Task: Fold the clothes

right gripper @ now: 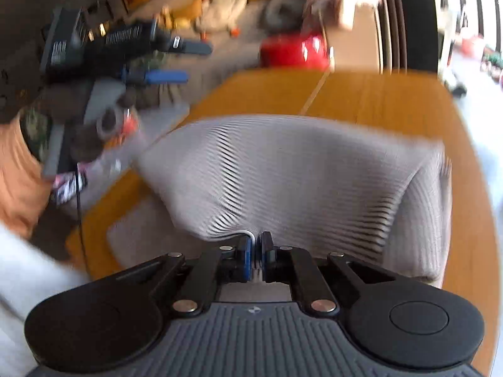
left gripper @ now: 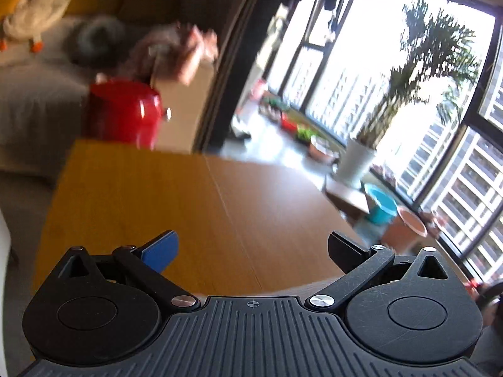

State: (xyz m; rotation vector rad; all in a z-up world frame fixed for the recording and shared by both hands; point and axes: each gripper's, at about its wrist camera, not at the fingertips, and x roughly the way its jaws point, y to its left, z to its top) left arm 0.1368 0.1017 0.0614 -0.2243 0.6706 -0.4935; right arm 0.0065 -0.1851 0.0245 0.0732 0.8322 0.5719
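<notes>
Cloth is pinched at its near edge between the closed jaws of the right gripper (right gripper: 255, 251), the blue pads pressed together on a small bunch of the ribbed grey garment (right gripper: 298, 176). From that pinch the garment is seen to rise and spread away over the wooden worktop (right gripper: 393, 94), part of it lifted, part apparently resting on the wood; blur makes the exact line of contact hard to tell. A second flat grey patch lies on the worktop to the near left, and whether it belongs to the same garment cannot be told.

The fabric is judged light, soft and limp: it drapes from the pinch, bows in the middle and curls over at its right side. Little stiffness is to be expected, so any unsupported part is likely to sag or fold on itself. The rib knit looks stretchy and not slippery, so a pinch on an edge or corner should hold well. For a clean fold, a second hold would best be taken on the same edge, well apart from the first pinch, so that the edge can be kept taut between the two.

The left gripper (left gripper: 251, 251) is held over bare worktop with its jaws spread wide and nothing between them. In the right view it (right gripper: 169, 62) is seen raised at the far left, apart from the garment.

Beyond the worktop a red pot (left gripper: 122, 111) is seen.
</notes>
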